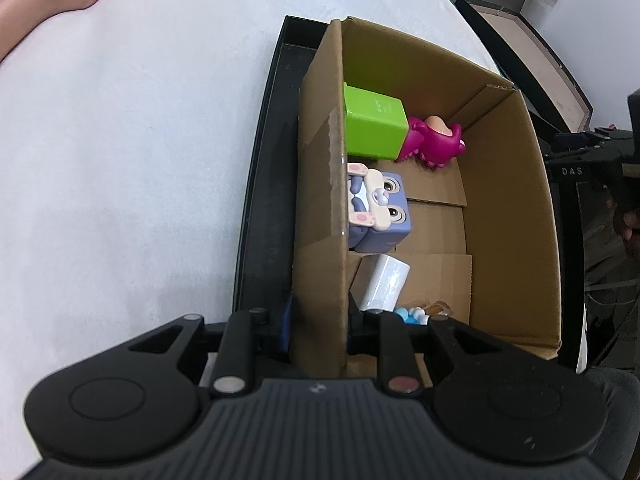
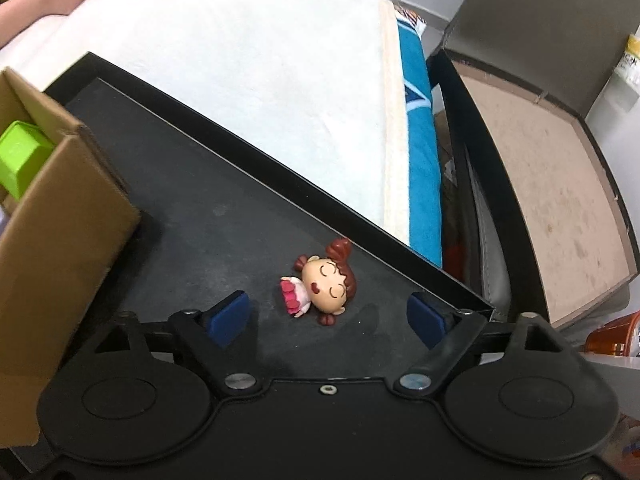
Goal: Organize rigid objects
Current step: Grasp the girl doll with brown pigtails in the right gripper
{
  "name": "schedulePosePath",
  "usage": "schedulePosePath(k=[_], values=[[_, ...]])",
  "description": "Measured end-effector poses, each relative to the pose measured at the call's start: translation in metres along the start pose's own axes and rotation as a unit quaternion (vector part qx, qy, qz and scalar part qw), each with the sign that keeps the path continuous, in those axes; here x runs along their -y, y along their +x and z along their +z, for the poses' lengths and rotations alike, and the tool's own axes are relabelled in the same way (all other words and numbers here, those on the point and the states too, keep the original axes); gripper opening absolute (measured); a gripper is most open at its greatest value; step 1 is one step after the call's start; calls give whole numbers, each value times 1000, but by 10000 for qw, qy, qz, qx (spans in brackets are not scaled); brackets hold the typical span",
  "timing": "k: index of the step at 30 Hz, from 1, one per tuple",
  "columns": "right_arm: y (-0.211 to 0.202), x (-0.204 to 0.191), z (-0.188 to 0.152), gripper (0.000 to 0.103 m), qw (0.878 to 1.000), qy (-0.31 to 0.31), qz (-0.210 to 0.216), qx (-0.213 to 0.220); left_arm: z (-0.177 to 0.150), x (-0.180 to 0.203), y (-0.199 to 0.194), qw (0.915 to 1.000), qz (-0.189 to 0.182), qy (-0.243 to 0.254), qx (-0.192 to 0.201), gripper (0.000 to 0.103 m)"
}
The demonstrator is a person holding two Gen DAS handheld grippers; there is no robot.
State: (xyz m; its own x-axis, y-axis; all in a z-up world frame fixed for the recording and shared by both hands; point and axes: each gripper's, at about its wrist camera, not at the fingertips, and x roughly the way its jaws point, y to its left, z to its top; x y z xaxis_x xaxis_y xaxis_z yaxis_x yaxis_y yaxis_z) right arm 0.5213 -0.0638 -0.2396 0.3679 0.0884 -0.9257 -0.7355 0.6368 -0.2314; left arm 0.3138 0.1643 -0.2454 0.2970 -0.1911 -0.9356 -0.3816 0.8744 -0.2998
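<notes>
Right wrist view, taken from its left edge across: the cardboard box stands on the black tray, a green cube showing over its rim. To its right the tray floor is bare up to the doll figurine, which lies on its side between the two blue pads of the right gripper, a little ahead of the fingertips and closer to the left pad than to the other. The jaws stand apart and touch nothing, so the doll is not held. Its long axis runs from the pink skirt at the left to the large head and brown buns at the right, roughly along the line joining the pads, so a straight close would likely squeeze it end to end. The tray's raised wall passes just behind the buns and meets the corner near the right pad, leaving little room on that side; toward the box there is open floor. This hand is plainly the nearer one. In the left wrist view, the left gripper is clamped on the near wall of the box, one finger outside and one inside, steadying it. Inside lie the cube, a magenta toy, a purple rabbit block and a white cylinder, with free floor along the right wall.
</notes>
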Motion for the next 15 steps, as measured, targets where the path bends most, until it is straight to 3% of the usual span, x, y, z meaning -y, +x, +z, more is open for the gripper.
schedulePosePath(k=[8,11,15], values=[[10,0,5,71,10000,-58,2,-31,1,0,5,10000,21,6,-49,23],[14,-3,5,45,9998,-115,93,-109,1,0,6,10000,22,-13,-48,23],[11,-6,3,43,9997,-165,132,-149,2,1,5,10000,39,-14,-46,23]])
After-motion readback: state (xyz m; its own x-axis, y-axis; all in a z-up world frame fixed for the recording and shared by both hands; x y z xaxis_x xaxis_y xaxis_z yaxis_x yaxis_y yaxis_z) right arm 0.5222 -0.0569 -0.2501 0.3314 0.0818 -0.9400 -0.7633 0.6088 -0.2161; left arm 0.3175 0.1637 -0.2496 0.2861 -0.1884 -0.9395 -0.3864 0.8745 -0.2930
